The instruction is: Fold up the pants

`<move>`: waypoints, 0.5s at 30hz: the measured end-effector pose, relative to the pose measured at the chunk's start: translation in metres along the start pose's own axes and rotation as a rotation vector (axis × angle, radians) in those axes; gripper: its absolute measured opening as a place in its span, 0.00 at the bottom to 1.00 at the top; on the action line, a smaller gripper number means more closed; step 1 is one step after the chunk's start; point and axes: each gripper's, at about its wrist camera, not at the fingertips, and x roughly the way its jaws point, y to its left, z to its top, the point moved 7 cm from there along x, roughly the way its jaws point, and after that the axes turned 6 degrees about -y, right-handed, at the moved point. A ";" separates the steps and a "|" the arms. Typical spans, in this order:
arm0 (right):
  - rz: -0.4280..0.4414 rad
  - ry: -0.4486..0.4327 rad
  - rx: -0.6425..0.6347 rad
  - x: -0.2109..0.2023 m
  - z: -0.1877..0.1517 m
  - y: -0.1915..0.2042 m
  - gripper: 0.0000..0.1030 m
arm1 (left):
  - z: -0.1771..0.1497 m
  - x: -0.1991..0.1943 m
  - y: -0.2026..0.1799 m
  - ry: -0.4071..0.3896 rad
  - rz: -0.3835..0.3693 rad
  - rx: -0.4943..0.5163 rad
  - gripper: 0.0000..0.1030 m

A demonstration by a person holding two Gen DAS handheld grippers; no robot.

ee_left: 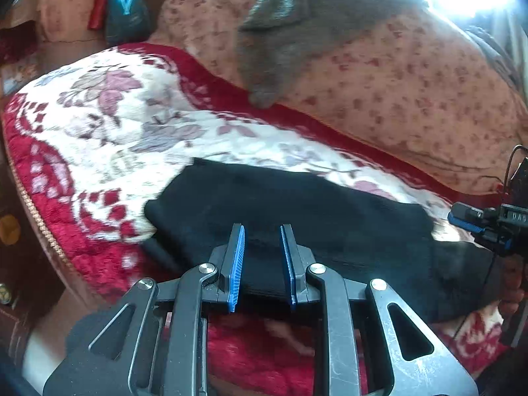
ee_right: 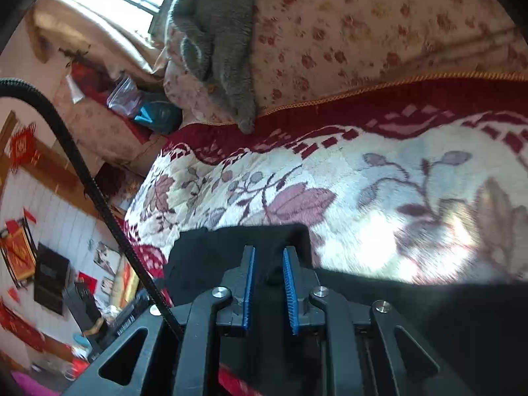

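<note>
one black pants (ee_left: pixel 264 204), one floral blanket (ee_left: pixel 115 115), one grey cat (ee_left: pixel 297 33), two grippers (ee_left: pixel 261 231) (ee_right: pixel 268 250)

A large pale-blue letter "Y" stands on a dark teal bag (ee_left: pixel 127 16) wedged at the far left end of the bed, beside a red strip. On the black body of the right gripper (ee_left: pixel 468 222), at the right edge of the left wrist view, pale letters reading roughly "DAO" show, cut off by the frame. The red wall hangings (ee_right: pixel 21 147) carry marks too blurred to read.
</note>
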 end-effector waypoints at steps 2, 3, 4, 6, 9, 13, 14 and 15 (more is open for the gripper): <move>-0.030 -0.024 -0.029 -0.020 -0.008 -0.002 0.29 | 0.002 -0.001 -0.012 0.001 -0.023 0.009 0.19; -0.048 -0.033 -0.036 -0.026 -0.011 -0.004 0.33 | 0.003 -0.001 -0.019 0.007 -0.042 0.006 0.19; -0.073 -0.044 -0.043 -0.033 -0.013 -0.008 0.42 | 0.003 0.001 -0.027 0.020 -0.059 0.004 0.19; -0.124 -0.070 -0.041 -0.054 -0.021 -0.020 0.44 | -0.002 0.006 -0.044 0.062 -0.086 0.011 0.31; -0.178 -0.095 0.001 -0.086 -0.034 -0.046 0.44 | -0.010 0.013 -0.073 0.104 -0.152 -0.001 0.32; -0.278 -0.134 0.059 -0.136 -0.049 -0.086 0.44 | -0.013 0.012 -0.112 0.116 -0.215 0.035 0.32; -0.310 -0.144 0.067 -0.148 -0.052 -0.095 0.44 | -0.013 0.012 -0.121 0.120 -0.228 0.047 0.32; -0.336 -0.155 0.071 -0.159 -0.054 -0.103 0.44 | -0.014 0.013 -0.132 0.127 -0.246 0.060 0.32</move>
